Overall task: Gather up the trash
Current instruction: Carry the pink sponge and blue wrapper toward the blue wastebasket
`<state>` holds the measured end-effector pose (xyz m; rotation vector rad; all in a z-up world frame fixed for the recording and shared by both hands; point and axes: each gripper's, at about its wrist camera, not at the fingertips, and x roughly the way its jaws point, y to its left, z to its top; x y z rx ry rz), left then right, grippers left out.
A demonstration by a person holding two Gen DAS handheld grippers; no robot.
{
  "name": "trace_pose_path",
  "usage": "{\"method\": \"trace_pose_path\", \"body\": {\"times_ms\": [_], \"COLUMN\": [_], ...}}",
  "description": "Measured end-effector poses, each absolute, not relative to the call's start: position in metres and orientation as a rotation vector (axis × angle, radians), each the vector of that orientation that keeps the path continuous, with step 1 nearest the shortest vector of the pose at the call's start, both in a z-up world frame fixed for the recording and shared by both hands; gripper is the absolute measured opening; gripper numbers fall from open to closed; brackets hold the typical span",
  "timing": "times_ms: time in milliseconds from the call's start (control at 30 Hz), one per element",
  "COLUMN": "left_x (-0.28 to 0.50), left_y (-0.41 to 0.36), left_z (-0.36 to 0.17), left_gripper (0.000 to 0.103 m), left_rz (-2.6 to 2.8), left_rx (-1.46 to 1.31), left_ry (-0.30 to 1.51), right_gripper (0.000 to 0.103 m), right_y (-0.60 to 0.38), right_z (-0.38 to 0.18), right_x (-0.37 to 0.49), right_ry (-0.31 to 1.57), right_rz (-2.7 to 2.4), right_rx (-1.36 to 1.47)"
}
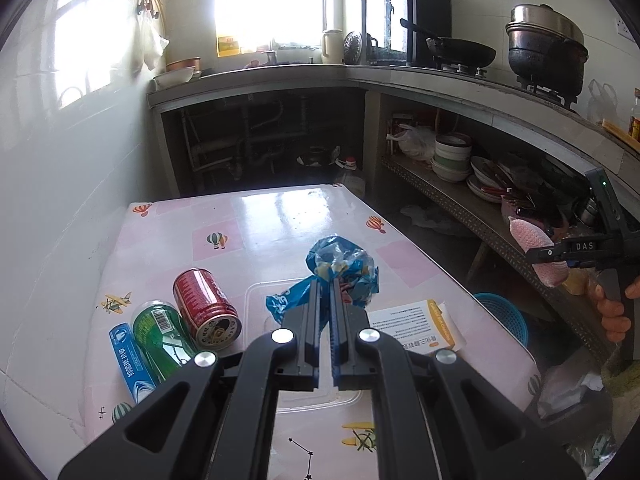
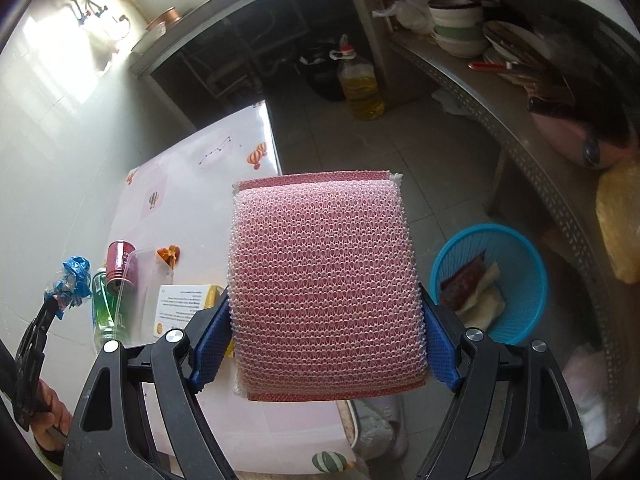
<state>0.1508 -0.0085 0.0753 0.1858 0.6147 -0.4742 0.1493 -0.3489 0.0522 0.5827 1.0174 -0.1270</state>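
My left gripper (image 1: 329, 282) is shut on a crumpled blue plastic wrapper (image 1: 340, 268) and holds it just above the pink table (image 1: 280, 216). The wrapper also shows in the right wrist view (image 2: 74, 276). My right gripper (image 2: 326, 312) is shut on a pink mesh sponge (image 2: 324, 280) beside the table's right edge, up and left of the blue trash basket (image 2: 516, 256). The sponge also shows in the left wrist view (image 1: 536, 244). A red can (image 1: 206, 308), a green can (image 1: 160, 336) and a blue tube (image 1: 130, 360) lie on the table's left side.
A white and yellow box (image 1: 420, 326) and a clear flat lid (image 1: 264, 300) lie on the table. The basket holds a dark red packet (image 2: 464, 284) and pale scraps. A bottle of oil (image 2: 360, 84) stands on the floor. A low shelf with bowls (image 1: 452, 156) runs along the right.
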Motion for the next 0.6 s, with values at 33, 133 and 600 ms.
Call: {"method": "trace_pose_path", "body": {"times_ms": [33,133,600], "left_x": [0.150,0.146,0.130], "left_y": [-0.010,-0.015,-0.045], "left_z": [0.075,0.077,0.083], "left_gripper": [0.004,0.004,0.004], "left_rz": [-0.479,-0.492,-0.561], "left_rx": [0.187,0.191,0.213], "left_ry": [0.614,0.612,0.596], "right_gripper": [0.077,0.077,0.077], "right_y": [-0.352,-0.358,-0.374], "right_z": [0.050,0.045,0.038], "right_x": [0.146,0.138,0.100], "right_ry": [1.019,1.024,1.018], "right_rz": [-0.132,-0.149,-0.177], "right_rx": [0.593,0.619,0.701]}}
